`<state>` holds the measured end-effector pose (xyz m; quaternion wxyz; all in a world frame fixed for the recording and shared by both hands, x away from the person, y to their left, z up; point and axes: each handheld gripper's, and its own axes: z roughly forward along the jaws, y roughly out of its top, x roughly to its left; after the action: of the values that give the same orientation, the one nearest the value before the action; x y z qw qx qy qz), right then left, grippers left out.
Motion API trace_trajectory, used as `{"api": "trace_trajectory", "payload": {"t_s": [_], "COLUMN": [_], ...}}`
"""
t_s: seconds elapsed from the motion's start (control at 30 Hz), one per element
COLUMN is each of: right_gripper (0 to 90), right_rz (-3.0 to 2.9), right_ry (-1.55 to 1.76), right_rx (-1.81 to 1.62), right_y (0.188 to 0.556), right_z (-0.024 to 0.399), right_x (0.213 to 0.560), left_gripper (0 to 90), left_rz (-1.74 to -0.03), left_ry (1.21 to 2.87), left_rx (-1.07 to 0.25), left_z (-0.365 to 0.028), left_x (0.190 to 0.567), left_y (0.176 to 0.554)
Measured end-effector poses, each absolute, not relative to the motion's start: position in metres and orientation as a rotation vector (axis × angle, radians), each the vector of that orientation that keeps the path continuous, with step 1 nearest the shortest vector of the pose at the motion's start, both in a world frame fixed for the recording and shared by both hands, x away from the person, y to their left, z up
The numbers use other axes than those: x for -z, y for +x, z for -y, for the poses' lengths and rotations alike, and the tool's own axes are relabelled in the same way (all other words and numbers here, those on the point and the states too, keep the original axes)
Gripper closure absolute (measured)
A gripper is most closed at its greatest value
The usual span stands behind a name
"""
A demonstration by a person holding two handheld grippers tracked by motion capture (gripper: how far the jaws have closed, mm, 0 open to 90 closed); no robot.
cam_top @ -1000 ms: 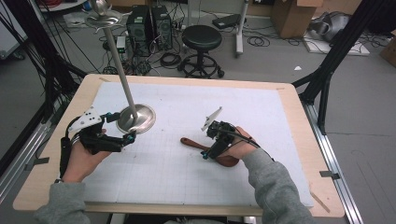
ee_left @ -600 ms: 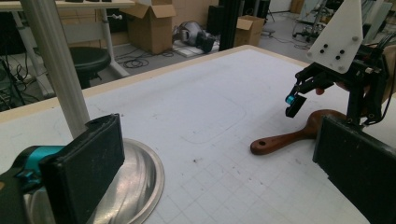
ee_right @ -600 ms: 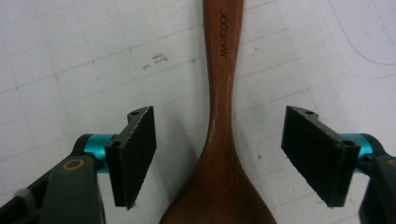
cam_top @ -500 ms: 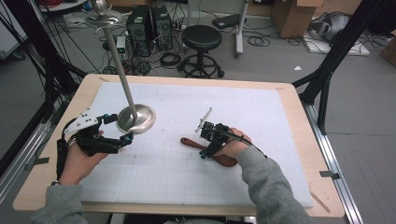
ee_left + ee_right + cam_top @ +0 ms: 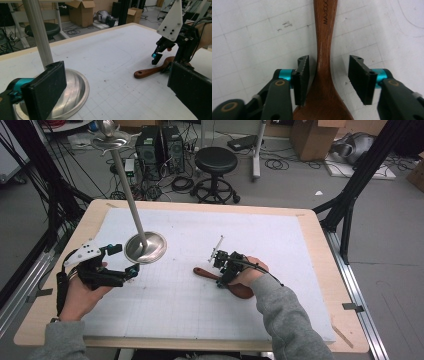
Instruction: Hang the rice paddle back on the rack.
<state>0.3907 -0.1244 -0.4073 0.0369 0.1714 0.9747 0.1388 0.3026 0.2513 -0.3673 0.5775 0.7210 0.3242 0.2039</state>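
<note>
A: Item one, the wooden spoon [image 5: 227, 281]. Where is it lying?

B: It is lying flat on the white gridded mat [image 5: 280, 245], right of the middle in the high view, with its handle pointing left toward the metal stand's round base [image 5: 145, 247]. In the right gripper view the handle is running straight up from the bowl, which is sitting at the bottom edge.

A: Item two, the right gripper [image 5: 328, 77]. How are its jaws standing?

B: They are straddling the spoon's neck and have just been closing in on it. The left-hand pad in that view is sitting right against the wood, or all but touching; the other pad is standing apart from it, with bare mat showing between. So the jaws are part-way in, not yet pinching (the spoon is between them all the same).

A: Item three, the left gripper [image 5: 122, 262].

B: Its jaws are spread wide. In the high view it is hovering at the near-left edge of the stand's base, held by the person's left hand [image 5: 82, 292]. In the left gripper view one black pad is sitting in front of the shiny dish-shaped base [image 5: 75, 92] and the other is well off to the right, with nothing between them.

A: Item four, the stand itself?

B: Its grey pole [image 5: 127, 190] is rising from the base, which is resting on the mat, well apart from the spoon.
</note>
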Motion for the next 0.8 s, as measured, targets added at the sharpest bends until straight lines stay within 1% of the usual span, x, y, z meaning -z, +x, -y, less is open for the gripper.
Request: {"api": "trace_trajectory", "payload": {"t_s": [0.17, 0.23, 0.43, 0.63, 0.8], "right_gripper": [58.2, 58.8, 64.4, 71.8, 73.3], "right_rz": [-3.000, -3.005, -3.012, -3.022, -3.004], "right_ry": [0.534, 0.550, 0.553, 0.563, 0.611], "right_rx": [-0.402, -0.395, -0.363, -0.354, -0.317], "right_y": [0.391, 0.391, 0.389, 0.389, 0.388], "right_z": [0.123, 0.122, 0.118, 0.117, 0.113], "right_x": [0.407, 0.407, 0.407, 0.406, 0.406], "left_gripper": [2.5, 2.5, 2.5, 2.5, 2.5], "left_rz": [-0.758, -0.757, -0.762, -0.765, -0.768], "left_ry": [1.698, 1.697, 1.700, 1.704, 1.701], "left_rx": [-0.471, -0.471, -0.471, -0.469, -0.466], "left_z": [-0.248, -0.248, -0.249, -0.248, -0.249], "left_x": [0.369, 0.369, 0.369, 0.370, 0.371], "left_y": [0.303, 0.303, 0.303, 0.303, 0.303]}}
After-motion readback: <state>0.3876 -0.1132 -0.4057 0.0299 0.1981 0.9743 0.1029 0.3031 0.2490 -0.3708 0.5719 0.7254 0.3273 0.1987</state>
